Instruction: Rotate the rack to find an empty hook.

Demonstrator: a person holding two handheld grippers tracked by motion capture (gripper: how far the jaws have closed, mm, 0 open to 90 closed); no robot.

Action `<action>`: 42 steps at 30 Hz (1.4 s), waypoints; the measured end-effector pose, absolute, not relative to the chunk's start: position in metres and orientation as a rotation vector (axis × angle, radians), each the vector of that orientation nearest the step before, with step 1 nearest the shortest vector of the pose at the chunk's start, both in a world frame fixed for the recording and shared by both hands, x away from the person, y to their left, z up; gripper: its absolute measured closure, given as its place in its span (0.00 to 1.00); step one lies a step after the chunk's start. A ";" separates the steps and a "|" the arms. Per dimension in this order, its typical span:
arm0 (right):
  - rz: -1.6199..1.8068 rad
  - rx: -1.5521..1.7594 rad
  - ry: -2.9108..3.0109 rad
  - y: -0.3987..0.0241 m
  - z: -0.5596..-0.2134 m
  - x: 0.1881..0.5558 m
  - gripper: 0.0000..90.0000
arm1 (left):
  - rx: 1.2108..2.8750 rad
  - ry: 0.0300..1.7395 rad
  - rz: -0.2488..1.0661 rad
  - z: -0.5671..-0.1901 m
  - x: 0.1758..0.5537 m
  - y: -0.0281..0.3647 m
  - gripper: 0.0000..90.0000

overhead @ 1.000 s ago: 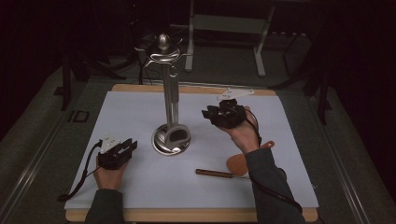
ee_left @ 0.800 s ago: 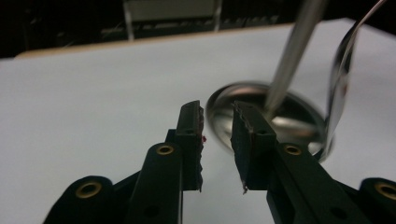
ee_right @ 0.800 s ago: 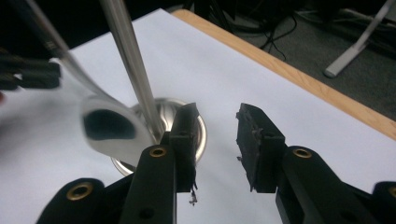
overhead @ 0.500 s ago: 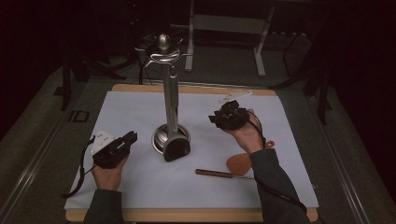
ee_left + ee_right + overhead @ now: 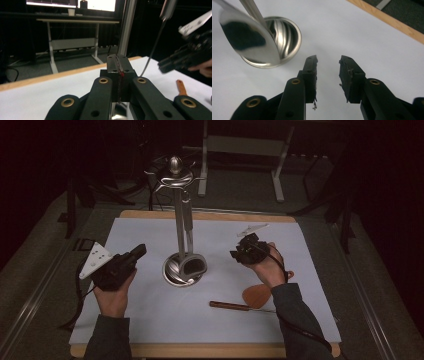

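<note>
A steel utensil stand (image 5: 182, 222) rises from a round base (image 5: 172, 272) on the white mat. A shiny ladle hangs on it, its bowl (image 5: 194, 265) low over the base. My left gripper (image 5: 141, 251) is lifted off the mat at the left and points at the stand. Its jaws have just been closing and are now shut with nothing between them (image 5: 117, 58). My right gripper (image 5: 236, 255) hovers right of the stand, open and empty (image 5: 328, 62), with the ladle bowl (image 5: 249, 37) just ahead. A wooden spatula (image 5: 255, 296) lies on the mat under the right wrist.
The white mat (image 5: 150, 320) covers a wooden table top (image 5: 200, 215). Hooks (image 5: 175, 176) spread from the top of the stand. A desk frame (image 5: 240, 150) stands on the dark floor beyond the table. Cables trail from both grippers.
My left gripper has risen from the mat and its jaws have closed. My right gripper has sunk a little toward the mat.
</note>
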State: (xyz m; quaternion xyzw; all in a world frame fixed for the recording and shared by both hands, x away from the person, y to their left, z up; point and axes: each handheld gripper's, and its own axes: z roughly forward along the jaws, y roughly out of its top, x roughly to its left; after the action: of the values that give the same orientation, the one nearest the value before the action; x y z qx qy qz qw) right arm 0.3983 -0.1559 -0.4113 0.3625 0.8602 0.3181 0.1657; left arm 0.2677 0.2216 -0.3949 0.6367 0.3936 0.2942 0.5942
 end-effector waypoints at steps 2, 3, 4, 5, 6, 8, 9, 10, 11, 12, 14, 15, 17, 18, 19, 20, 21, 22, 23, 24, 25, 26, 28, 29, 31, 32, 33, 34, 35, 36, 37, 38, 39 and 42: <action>0.888 1.052 2.448 -0.159 -0.416 0.399 0.74 | 1.472 0.889 0.697 -0.384 0.267 0.217 1.00; 0.882 1.054 2.448 -0.160 -0.417 0.400 0.74 | 1.468 0.878 0.691 -0.381 0.267 0.216 1.00; 0.876 1.056 2.450 -0.161 -0.419 0.400 0.74 | 1.467 0.868 0.691 -0.378 0.268 0.215 1.00; 0.874 1.059 2.450 -0.162 -0.420 0.400 0.74 | 1.465 0.864 0.695 -0.375 0.268 0.213 1.00; 0.871 1.065 2.451 -0.162 -0.421 0.400 0.74 | 1.464 0.858 0.695 -0.373 0.269 0.212 1.00; 0.868 1.067 2.453 -0.163 -0.423 0.400 0.74 | 1.461 0.854 0.694 -0.371 0.269 0.212 1.00; 0.866 1.073 2.456 -0.163 -0.424 0.400 0.74 | 1.461 0.854 0.694 -0.371 0.269 0.212 1.00; 0.853 1.069 2.461 -0.163 -0.427 0.400 0.74 | 1.446 0.846 0.696 -0.366 0.270 0.211 1.00; 0.845 1.068 2.460 -0.163 -0.428 0.400 0.74 | 1.446 0.846 0.696 -0.366 0.270 0.211 1.00; 0.841 1.066 2.462 -0.163 -0.429 0.400 0.74 | 1.438 0.839 0.700 -0.362 0.270 0.210 1.00; 0.840 1.067 2.465 -0.163 -0.431 0.401 0.74 | 1.428 0.832 0.708 -0.358 0.270 0.209 1.00; 0.838 1.072 2.466 -0.163 -0.432 0.401 0.73 | 1.428 0.832 0.708 -0.358 0.270 0.209 1.00; 0.836 1.068 2.468 -0.163 -0.434 0.401 0.73 | 1.413 0.818 0.719 -0.352 0.273 0.209 1.00; 0.830 1.071 2.470 -0.162 -0.434 0.401 0.73 | 1.407 0.811 0.719 -0.349 0.274 0.209 1.00; 0.829 1.073 2.472 -0.162 -0.435 0.402 0.73 | 1.407 0.811 0.719 -0.349 0.274 0.209 1.00; 0.829 1.075 2.471 -0.162 -0.435 0.402 0.73 | 1.398 0.801 0.725 -0.343 0.276 0.208 1.00; 0.828 1.075 2.470 -0.162 -0.435 0.402 0.73 | 1.398 0.801 0.725 -0.343 0.276 0.208 1.00; 0.829 1.075 2.470 -0.162 -0.435 0.402 0.73 | 1.392 0.784 0.737 -0.336 0.277 0.206 1.00; 0.829 1.075 2.470 -0.162 -0.435 0.402 0.73 | 1.392 0.784 0.737 -0.336 0.277 0.206 1.00; 0.824 1.072 2.473 -0.162 -0.436 0.402 0.73 | 1.387 0.776 0.753 -0.329 0.278 0.203 1.00; 0.824 1.072 2.473 -0.162 -0.436 0.402 0.73 | 1.387 0.776 0.753 -0.329 0.278 0.203 1.00; 0.823 1.070 2.473 -0.162 -0.436 0.402 0.73 | 1.385 0.771 0.760 -0.325 0.278 0.202 1.00; 0.824 1.077 2.472 -0.163 -0.437 0.402 0.73 | 1.377 0.756 0.771 -0.317 0.278 0.199 1.00; 0.824 1.077 2.472 -0.163 -0.437 0.402 0.73 | 1.371 0.748 0.773 -0.313 0.278 0.198 1.00; 0.821 1.078 2.472 -0.164 -0.438 0.402 0.73 | 1.363 0.729 0.782 -0.302 0.280 0.195 1.00; 0.821 1.078 2.472 -0.164 -0.438 0.402 0.73 | 1.363 0.729 0.782 -0.302 0.280 0.195 1.00; 0.823 1.083 2.470 -0.164 -0.438 0.402 0.73 | 1.364 0.723 0.785 -0.299 0.280 0.193 1.00; 0.822 1.089 2.471 -0.165 -0.439 0.402 0.73 | 1.364 0.717 0.787 -0.296 0.280 0.191 1.00; 0.821 1.087 2.473 -0.165 -0.440 0.402 0.72 | 1.367 0.708 0.790 -0.293 0.280 0.189 1.00; 0.821 1.088 2.473 -0.165 -0.440 0.403 0.72 | 1.366 0.698 0.793 -0.290 0.279 0.187 1.00; 0.821 1.094 2.474 -0.165 -0.440 0.402 0.72 | 1.368 0.689 0.794 -0.287 0.279 0.185 1.00; 0.821 1.094 2.474 -0.165 -0.440 0.402 0.72 | 1.370 0.681 0.797 -0.285 0.278 0.183 1.00; 0.821 1.094 2.474 -0.165 -0.440 0.402 0.72 | 1.370 0.681 0.797 -0.285 0.278 0.183 1.00; 0.818 1.098 2.479 -0.167 -0.442 0.403 0.71 | 1.371 0.672 0.817 -0.274 0.281 0.175 1.00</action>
State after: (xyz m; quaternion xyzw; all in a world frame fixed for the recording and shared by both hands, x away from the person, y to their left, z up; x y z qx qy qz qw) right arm 0.4025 -0.1666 -0.4421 0.3829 0.8650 0.2855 0.1540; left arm 0.2805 0.1748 -0.2736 0.6029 0.2954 0.3593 0.6482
